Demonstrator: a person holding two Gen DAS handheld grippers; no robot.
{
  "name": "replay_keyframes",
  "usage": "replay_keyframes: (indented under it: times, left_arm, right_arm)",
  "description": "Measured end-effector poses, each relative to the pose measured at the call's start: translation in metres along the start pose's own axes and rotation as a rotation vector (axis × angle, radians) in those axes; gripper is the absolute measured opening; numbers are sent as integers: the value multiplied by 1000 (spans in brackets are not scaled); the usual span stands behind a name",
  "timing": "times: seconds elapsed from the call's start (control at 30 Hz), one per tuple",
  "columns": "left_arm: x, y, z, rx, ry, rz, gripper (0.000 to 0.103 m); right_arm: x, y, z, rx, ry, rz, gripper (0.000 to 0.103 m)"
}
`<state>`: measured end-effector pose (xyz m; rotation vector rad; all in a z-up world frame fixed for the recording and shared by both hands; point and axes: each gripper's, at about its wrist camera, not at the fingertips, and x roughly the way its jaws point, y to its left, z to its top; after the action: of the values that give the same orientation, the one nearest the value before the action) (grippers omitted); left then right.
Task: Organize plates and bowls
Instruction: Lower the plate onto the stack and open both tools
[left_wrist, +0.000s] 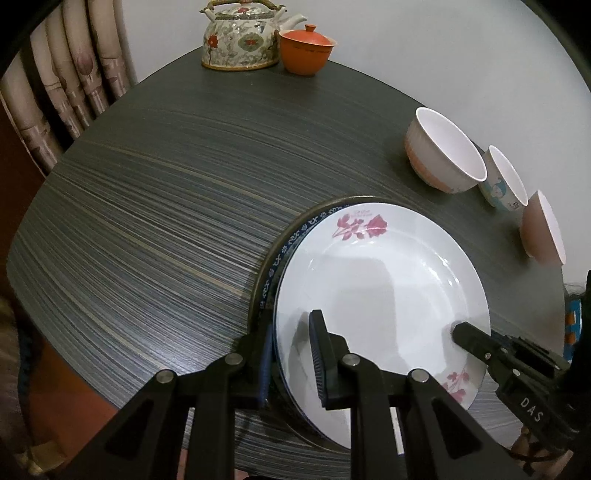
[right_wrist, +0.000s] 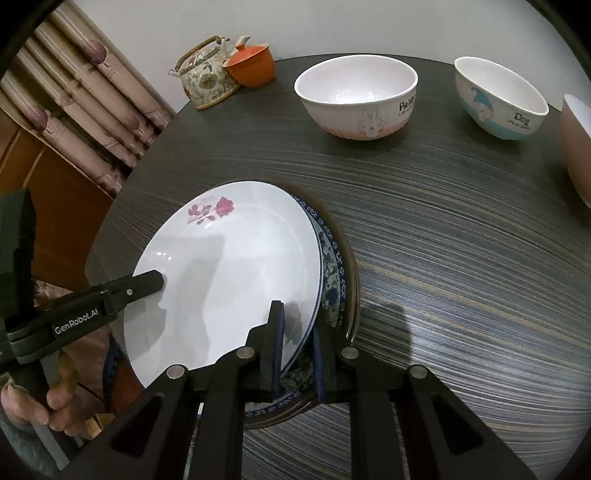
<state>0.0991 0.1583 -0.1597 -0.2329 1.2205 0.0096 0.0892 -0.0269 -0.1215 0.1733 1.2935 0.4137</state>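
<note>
A white plate (left_wrist: 380, 280) (right_wrist: 229, 280) with pink flowers sits on top of a blue-patterned plate (left_wrist: 291, 240) (right_wrist: 332, 273), which rests in a dark-rimmed plate (right_wrist: 355, 280). My left gripper (left_wrist: 291, 362) is shut on the white plate's left rim. One of its fingers (right_wrist: 147, 284) lies across the plate in the right wrist view. Shut on the opposite rim is my right gripper (right_wrist: 297, 350), whose finger (left_wrist: 472, 336) shows in the left wrist view. Whether the white plate is lifted off the stack I cannot tell.
Three bowls stand apart on the dark striped table (right_wrist: 461, 258): a pink rabbit bowl (right_wrist: 356, 99) (left_wrist: 443, 151), a blue cartoon bowl (right_wrist: 498, 99) (left_wrist: 504, 181) and a brown bowl (right_wrist: 576, 147) (left_wrist: 543, 229). A floral teapot (left_wrist: 240, 37) and an orange lidded cup (left_wrist: 306, 48) stand at the far edge.
</note>
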Motion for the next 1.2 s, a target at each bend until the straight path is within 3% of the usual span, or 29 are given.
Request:
replay_keyframes:
  times: [0.6,0.97,1.2]
  left_arm:
    - [3,-7,-2,1,2,40,19]
    - [-9,-15,-3,24,-63,71,23]
    - [-18,-26,-4,38,-86,76,27]
  right_arm:
    - [1,8,1,-23,20,-49,21]
    - [-5,10,-1,-34,13,-70,28]
    - [-24,12,-1,-44,-53,-63,37]
